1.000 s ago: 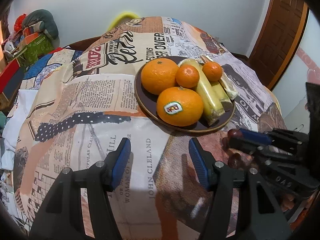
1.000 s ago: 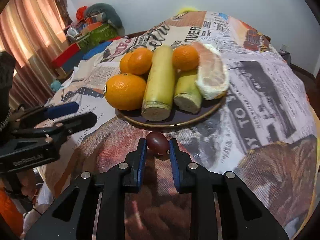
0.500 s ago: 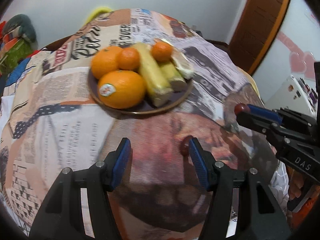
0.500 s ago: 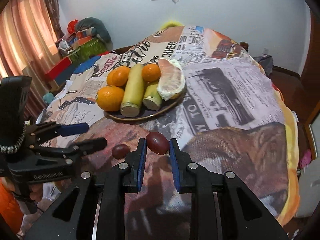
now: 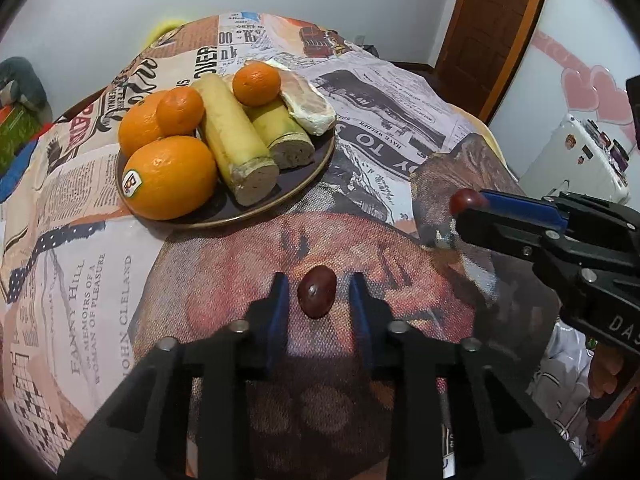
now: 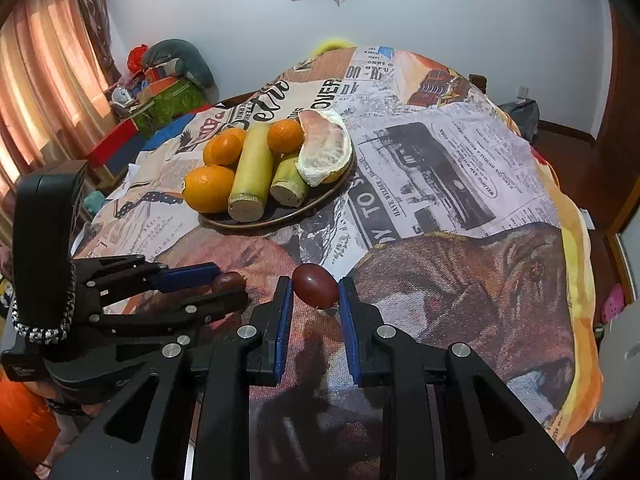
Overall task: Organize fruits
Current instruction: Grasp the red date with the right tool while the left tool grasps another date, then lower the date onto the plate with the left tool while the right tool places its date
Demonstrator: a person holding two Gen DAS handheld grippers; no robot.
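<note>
While each claw hovers low: left claw (image 5: pixel 318 294), earlier wide, now straddling a dark-red oval fruit (image 5: pixel 317 291) untouched; right claw (image 6: pixel 315 292) still clamping another dark-red fruit (image 6: pixel 315 285).

A: Where does everything sit relative to the plate (image 5: pixel 320 160)?

B: It rests on the tablecloth (image 5: pixel 380 92). On it, the oranges (image 5: pixel 170 178) lie left, the cane pieces (image 5: pixel 236 140) in the middle, the peeled segment (image 5: pixel 308 104) right.

A: And nearer than the plate?

B: One grape (image 5: pixel 316 291) lies on the cloth before the plate, between the left gripper (image 5: pixel 318 300) fingers. To the plate's right, the right gripper (image 5: pixel 466 210) has a second grape (image 5: pixel 464 201) at its tips.
</note>
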